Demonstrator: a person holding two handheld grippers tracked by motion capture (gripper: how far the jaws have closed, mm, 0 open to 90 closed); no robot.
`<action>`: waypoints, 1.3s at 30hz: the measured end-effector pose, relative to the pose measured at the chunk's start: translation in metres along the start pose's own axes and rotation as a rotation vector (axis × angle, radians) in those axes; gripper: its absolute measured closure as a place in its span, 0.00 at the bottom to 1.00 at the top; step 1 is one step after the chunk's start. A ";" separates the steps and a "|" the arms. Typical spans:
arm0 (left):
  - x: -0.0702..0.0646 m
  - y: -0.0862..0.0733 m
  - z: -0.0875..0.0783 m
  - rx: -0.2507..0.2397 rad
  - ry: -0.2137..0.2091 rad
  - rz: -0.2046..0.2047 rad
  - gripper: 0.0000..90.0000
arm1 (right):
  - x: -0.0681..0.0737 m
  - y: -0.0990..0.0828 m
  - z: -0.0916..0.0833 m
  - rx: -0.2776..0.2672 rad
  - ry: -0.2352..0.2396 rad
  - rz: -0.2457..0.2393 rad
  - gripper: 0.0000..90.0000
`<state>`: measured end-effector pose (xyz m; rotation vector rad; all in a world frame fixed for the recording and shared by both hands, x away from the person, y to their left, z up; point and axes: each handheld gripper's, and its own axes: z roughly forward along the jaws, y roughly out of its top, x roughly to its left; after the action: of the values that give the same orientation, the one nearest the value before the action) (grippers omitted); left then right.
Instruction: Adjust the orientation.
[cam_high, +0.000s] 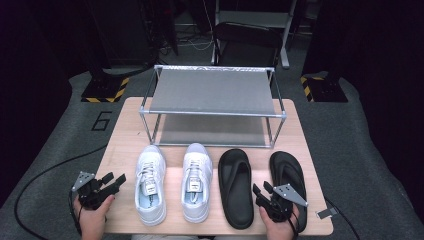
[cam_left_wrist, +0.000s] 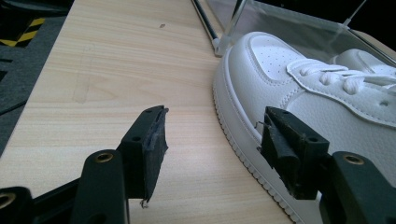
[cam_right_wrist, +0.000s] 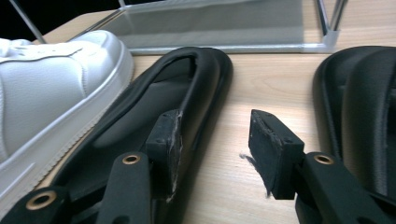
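Both claws (cam_high: 113, 181) (cam_high: 262, 189) rest low, jaws apart.

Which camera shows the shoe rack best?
The high view: the whole two-shelf shoe rack stands behind the shoes. The left gripper view catches a corner; the right gripper view catches its bottom shelf.

White sneakers (cam_high: 171, 182); black sandals (cam_high: 236, 186); grey shelf rack (cam_high: 212, 92); pale wood table (cam_high: 125, 130)
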<state>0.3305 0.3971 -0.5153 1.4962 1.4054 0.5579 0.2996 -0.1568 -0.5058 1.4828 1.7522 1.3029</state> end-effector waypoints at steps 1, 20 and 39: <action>0.000 0.000 0.000 0.000 0.000 0.000 0.44 | 0.001 0.000 0.000 -0.001 0.003 -0.008 0.60; 0.001 -0.001 -0.001 -0.003 0.002 -0.003 0.44 | 0.015 -0.005 0.011 0.094 0.004 -0.057 0.66; 0.001 -0.001 -0.002 -0.009 0.007 -0.007 0.44 | 0.021 -0.010 0.014 0.143 0.034 -0.049 0.75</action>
<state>0.3287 0.3983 -0.5159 1.4827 1.4112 0.5646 0.3011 -0.1317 -0.5162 1.4919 1.9269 1.2074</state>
